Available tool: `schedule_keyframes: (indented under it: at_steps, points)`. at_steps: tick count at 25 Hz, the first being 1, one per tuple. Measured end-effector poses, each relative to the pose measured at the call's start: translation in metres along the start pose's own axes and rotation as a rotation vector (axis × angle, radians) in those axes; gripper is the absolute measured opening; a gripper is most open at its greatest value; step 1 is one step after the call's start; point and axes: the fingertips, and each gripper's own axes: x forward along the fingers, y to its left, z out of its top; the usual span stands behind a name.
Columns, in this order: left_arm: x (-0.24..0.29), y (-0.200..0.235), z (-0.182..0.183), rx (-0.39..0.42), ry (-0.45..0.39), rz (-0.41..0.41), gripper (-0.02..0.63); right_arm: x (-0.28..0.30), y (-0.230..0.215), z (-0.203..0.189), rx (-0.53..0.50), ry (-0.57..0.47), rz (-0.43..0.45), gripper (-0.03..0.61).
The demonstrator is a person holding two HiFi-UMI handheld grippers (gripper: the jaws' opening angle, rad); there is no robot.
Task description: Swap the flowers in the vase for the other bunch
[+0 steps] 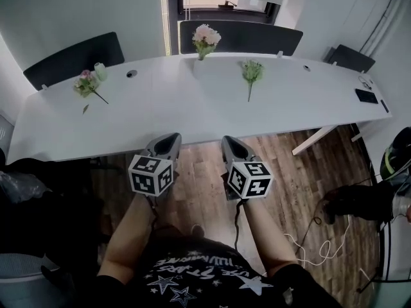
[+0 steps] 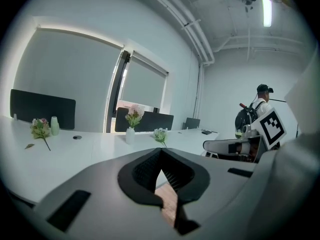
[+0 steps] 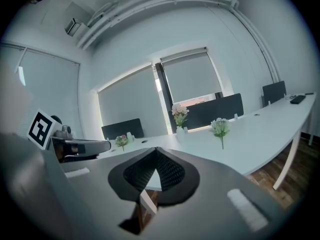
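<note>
Both empty and pressed together, left claw and right claw hover well short of the small white vase. Next, probably: spread one and pinch its pink flowers.

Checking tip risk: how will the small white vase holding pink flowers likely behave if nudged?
The small white vase looks narrow and upright, so it probably tips easily. The pink flower bunch rises well above it, likely making it top-heavy.

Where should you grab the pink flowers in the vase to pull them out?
Pinch the green stems just above the vase, under the soft blooms. Come in level from your own side: they stand upright, so they should lift straight up.
</note>
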Motion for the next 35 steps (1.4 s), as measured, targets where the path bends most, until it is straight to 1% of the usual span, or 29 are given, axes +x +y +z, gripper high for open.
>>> schedule_keyframes:
  at_steps: [4, 8, 13, 17, 21, 30, 35]
  points:
    - [0.005, 0.004, -0.003, -0.002, 0.006, 0.014, 0.006, 0.002, -0.009, -0.002, 0.027, -0.003, -0.004, 0.002]
    - [0.012, 0.012, 0.001, -0.011, -0.010, 0.020, 0.006, 0.007, -0.020, -0.005, 0.055, -0.004, -0.024, 0.002]
    - [0.033, 0.023, 0.006, -0.001, -0.018, 0.004, 0.006, 0.023, -0.030, -0.002, 0.046, -0.001, -0.037, 0.002]
    - [0.055, 0.034, 0.015, 0.003, -0.020, -0.026, 0.006, 0.045, -0.038, 0.005, 0.039, 0.005, -0.037, 0.002]
    - [0.079, 0.053, 0.024, -0.006, -0.021, -0.043, 0.006, 0.072, -0.046, 0.011, 0.033, 0.013, -0.040, 0.002]
    - [0.135, 0.108, 0.034, -0.029, 0.013, -0.065, 0.006, 0.138, -0.070, 0.021, 0.065, 0.030, -0.085, 0.002]
    - [0.164, 0.132, 0.040, -0.031, 0.034, -0.090, 0.006, 0.169, -0.081, 0.028, 0.083, 0.035, -0.116, 0.002]
